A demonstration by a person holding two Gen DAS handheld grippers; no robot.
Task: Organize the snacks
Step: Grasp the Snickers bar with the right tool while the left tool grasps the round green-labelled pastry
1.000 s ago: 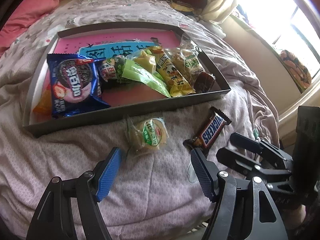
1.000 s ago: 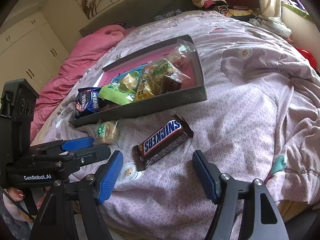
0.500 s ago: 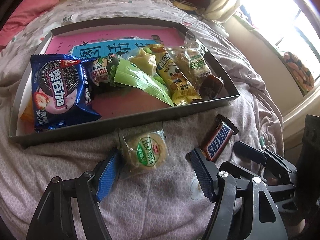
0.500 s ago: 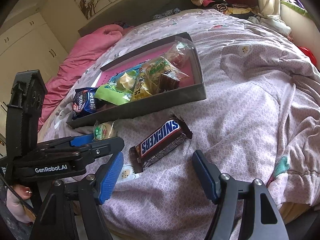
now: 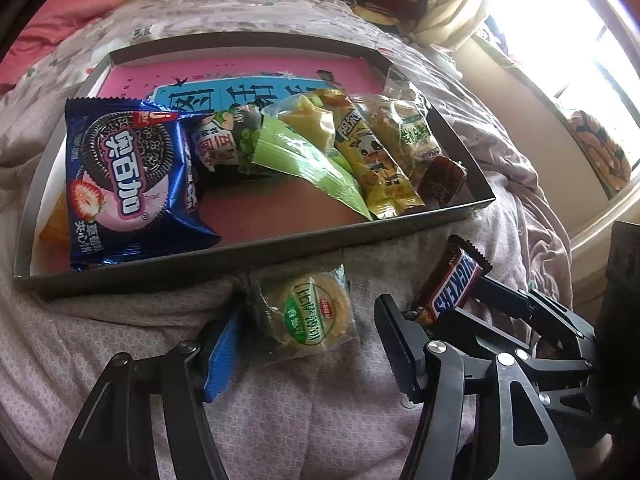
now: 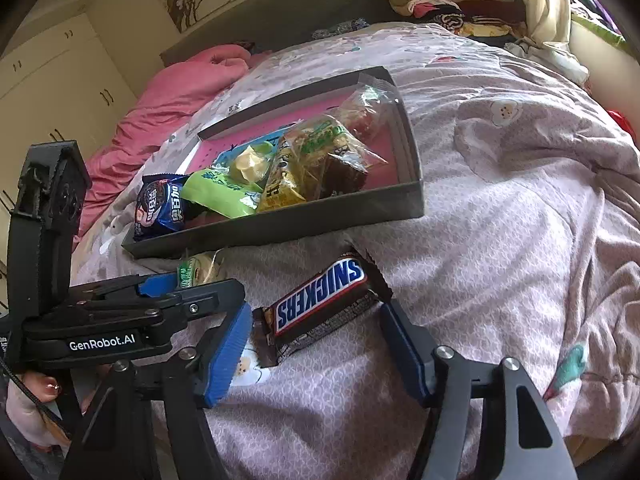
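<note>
A round cake in a clear wrapper (image 5: 310,312) lies on the lilac quilt just in front of the dark grey tray (image 5: 256,252). My left gripper (image 5: 308,350) straddles it; its jaws are closing and the pads do not press on it. A Snickers bar (image 6: 320,300) lies to the right of the cake. My right gripper (image 6: 316,354) has the bar between its closing jaws, with no firm grip. The tray (image 6: 280,220) holds a blue Oreo pack (image 5: 120,176), a green pack (image 5: 304,164) and a yellow pack (image 5: 372,160). The left gripper (image 6: 192,284) also shows in the right wrist view.
The quilt (image 6: 500,240) is soft and rumpled. A pink blanket (image 6: 168,92) lies behind the tray, folded clothes (image 6: 432,4) are stacked at the head of the bed, and a bright window (image 5: 560,40) is at the right. A person's hand (image 6: 36,396) holds the left gripper.
Both grippers have moved forward and narrowed. The cake now sits between the left jaws, and the Snickers bar between the right jaws. Neither snack has been lifted.
</note>
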